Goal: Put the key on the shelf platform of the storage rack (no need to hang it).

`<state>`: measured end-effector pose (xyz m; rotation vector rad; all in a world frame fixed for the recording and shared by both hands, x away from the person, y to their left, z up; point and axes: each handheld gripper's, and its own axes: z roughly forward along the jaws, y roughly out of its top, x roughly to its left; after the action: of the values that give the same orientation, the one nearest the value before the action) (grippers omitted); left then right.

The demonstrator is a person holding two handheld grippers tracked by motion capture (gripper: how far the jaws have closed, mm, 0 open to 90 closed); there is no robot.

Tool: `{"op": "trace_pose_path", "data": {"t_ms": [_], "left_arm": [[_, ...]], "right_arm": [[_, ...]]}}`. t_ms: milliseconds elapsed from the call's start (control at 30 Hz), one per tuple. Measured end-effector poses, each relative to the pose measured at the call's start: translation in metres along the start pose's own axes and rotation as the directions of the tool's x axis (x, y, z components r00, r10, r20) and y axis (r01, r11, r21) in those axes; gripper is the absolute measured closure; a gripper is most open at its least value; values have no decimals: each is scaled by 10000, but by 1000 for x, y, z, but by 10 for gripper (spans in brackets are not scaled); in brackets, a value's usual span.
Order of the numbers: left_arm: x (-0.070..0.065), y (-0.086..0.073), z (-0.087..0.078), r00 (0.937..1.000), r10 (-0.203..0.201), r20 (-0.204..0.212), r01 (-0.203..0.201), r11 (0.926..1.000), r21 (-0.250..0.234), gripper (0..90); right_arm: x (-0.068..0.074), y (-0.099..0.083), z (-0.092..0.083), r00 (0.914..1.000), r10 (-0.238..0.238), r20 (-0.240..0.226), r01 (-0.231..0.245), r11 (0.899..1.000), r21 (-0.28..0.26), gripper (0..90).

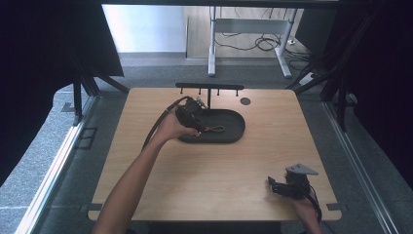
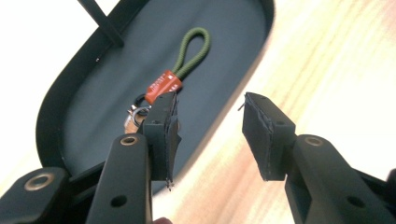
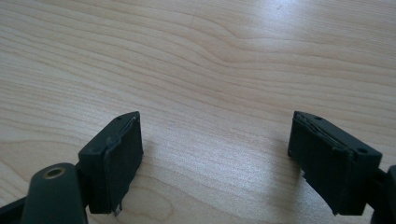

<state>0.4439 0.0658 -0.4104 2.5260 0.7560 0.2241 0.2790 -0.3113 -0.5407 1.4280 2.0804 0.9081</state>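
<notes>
A keychain [image 2: 163,86] with a green cord loop, an orange tag and metal rings lies in a black oval tray [image 2: 88,98]. In the high view the keychain [image 1: 214,129] rests near the middle of the tray [image 1: 234,127]. My left gripper [image 2: 210,105] hovers at the tray's near-left rim, just beside the keychain; it is open, with nothing between its pads. Its left pad [image 2: 164,126] hides part of the metal rings. In the high view the left gripper [image 1: 195,122] sits over the tray's left end. My right gripper [image 3: 215,121] rests wide open over bare wood at the near right [image 1: 273,184].
A black rack [image 1: 209,87] with small hooks stands behind the tray on a thin post. A round dark grommet [image 1: 245,101] sits in the wooden tabletop [image 1: 272,141] to the right of it. The left gripper's cable [image 1: 160,119] arcs over the table's left part.
</notes>
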Motion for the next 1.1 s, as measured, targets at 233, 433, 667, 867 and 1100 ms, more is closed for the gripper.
{"op": "trace_pose_path", "data": {"t_ms": [233, 433, 667, 867, 1100], "left_arm": [[-11, -28, -9, 9996, -63, 258, 70, 9996, -260, 546], [-22, -56, -8, 9998, 41, 174, -35, 9993, -377, 540], [-38, -81, -5, 9998, 36, 180, -27, 9987, -506, 537], [-49, -103, 0, 9997, -113, 212, 124, 9985, -539, 534], [-63, -126, 5, 9994, -241, 244, 258, 9971, -718, 528]], "right_arm": [[0, 0, 0, 10000, -5, 5, 5, 10000, 3, 179], [0, 0, 0, 10000, -22, 15, 22, 10000, 2, 178], [0, 0, 0, 10000, 12, 21, -12, 10000, 22, 178], [0, 0, 0, 10000, -2, 28, 2, 10000, 27, 178], [0, 0, 0, 10000, 2, 29, -2, 10000, 29, 178]]}}
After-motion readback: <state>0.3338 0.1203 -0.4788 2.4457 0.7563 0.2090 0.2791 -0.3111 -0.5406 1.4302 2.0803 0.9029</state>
